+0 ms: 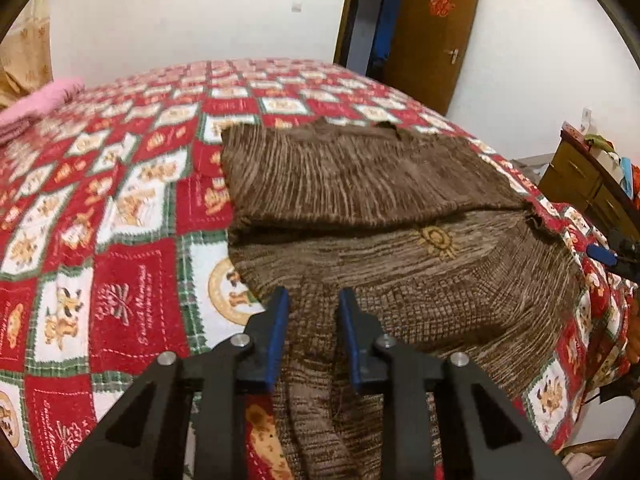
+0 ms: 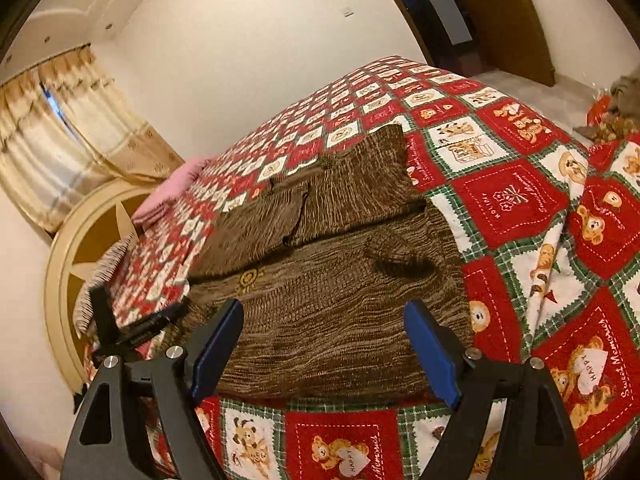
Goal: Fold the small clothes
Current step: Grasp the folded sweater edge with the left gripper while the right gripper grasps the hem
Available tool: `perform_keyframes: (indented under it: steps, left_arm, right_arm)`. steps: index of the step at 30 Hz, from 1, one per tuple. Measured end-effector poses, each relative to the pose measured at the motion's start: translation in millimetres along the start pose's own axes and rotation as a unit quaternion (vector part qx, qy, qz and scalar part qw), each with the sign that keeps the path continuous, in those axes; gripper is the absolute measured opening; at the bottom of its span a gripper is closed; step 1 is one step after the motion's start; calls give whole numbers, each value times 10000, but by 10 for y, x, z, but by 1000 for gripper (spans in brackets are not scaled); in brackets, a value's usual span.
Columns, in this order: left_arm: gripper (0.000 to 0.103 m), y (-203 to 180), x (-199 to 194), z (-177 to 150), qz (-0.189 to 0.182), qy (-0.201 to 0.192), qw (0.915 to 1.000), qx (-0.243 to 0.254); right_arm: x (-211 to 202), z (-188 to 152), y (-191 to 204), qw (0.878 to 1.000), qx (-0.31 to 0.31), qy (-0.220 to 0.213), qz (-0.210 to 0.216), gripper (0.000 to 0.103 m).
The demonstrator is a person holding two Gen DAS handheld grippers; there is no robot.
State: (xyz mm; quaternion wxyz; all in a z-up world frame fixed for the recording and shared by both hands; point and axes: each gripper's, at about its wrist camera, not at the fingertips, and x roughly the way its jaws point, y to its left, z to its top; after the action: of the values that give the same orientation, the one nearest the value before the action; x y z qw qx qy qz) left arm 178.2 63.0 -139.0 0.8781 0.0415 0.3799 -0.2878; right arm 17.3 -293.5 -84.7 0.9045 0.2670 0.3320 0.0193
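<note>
A brown knit sweater (image 1: 400, 208) (image 2: 340, 292) lies flat on the bed's red, white and green patchwork blanket (image 1: 120, 200) (image 2: 512, 200), its far part folded over toward the middle, with a small gold sun motif (image 1: 436, 240) showing. My left gripper (image 1: 314, 304) is at the sweater's near left edge, and a bunched part of the knit fills the narrow gap between its blue pads. From the right wrist view it (image 2: 168, 316) shows at the left. My right gripper (image 2: 324, 312) stands wide open over the near hem with nothing between its pads; its blue pad (image 1: 600, 254) peeks in at the right.
A folded pink cloth (image 1: 36, 104) (image 2: 168, 192) lies at the far end of the bed by the round headboard (image 2: 76, 272). A wooden dresser (image 1: 580, 176) stands to the right of the bed, and a brown door (image 1: 432, 32) is open behind it. Curtains (image 2: 60, 140) hang at the window.
</note>
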Motion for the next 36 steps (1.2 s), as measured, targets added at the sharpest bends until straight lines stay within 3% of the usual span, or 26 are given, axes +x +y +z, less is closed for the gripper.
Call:
perform_keyframes:
  steps: [10, 16, 20, 22, 23, 24, 27, 30, 33, 35, 36]
  left_arm:
    - [27, -67, 114, -60, 44, 15, 9998, 208]
    - [13, -65, 138, -64, 105, 57, 9997, 211]
    - [10, -69, 16, -40, 79, -91, 9999, 92]
    - [10, -23, -108, 20, -48, -303, 9995, -114]
    - [10, -3, -139, 39, -126, -361, 9991, -204]
    - [3, 26, -170, 64, -213, -425, 9984, -307]
    - [4, 30, -134, 94, -220, -439, 9983, -303]
    - [4, -14, -37, 59, -203, -274, 9993, -176]
    - [4, -2, 71, 29, -148, -42, 9998, -142]
    - [5, 47, 80, 20, -215, 25, 9994, -253]
    - [7, 63, 63, 14, -260, 39, 9992, -297]
  right_arm:
    - [92, -75, -50, 9996, 240, 140, -39, 83]
    - [37, -94, -156, 9990, 429, 23, -143, 83]
    - [-51, 72, -91, 9972, -166, -183, -700, 83]
    - [-44, 195, 1, 9911, -773, -232, -1056, 83]
    - [13, 247, 45, 9866, -1104, -162, -1188, 83]
    - [82, 290, 72, 9817, -1362, -105, -1328, 83]
    - [350, 332, 121, 9704, -1921, 160, -1454, 82]
    - [677, 325, 114, 9618, -2224, 485, -1523, 64]
    - [990, 242, 38, 9540, -2389, 858, -1595, 62]
    - [1051, 207, 21, 9516, -2472, 847, -1616, 59]
    - [1038, 220, 26, 9540, -2421, 836, -1556, 45]
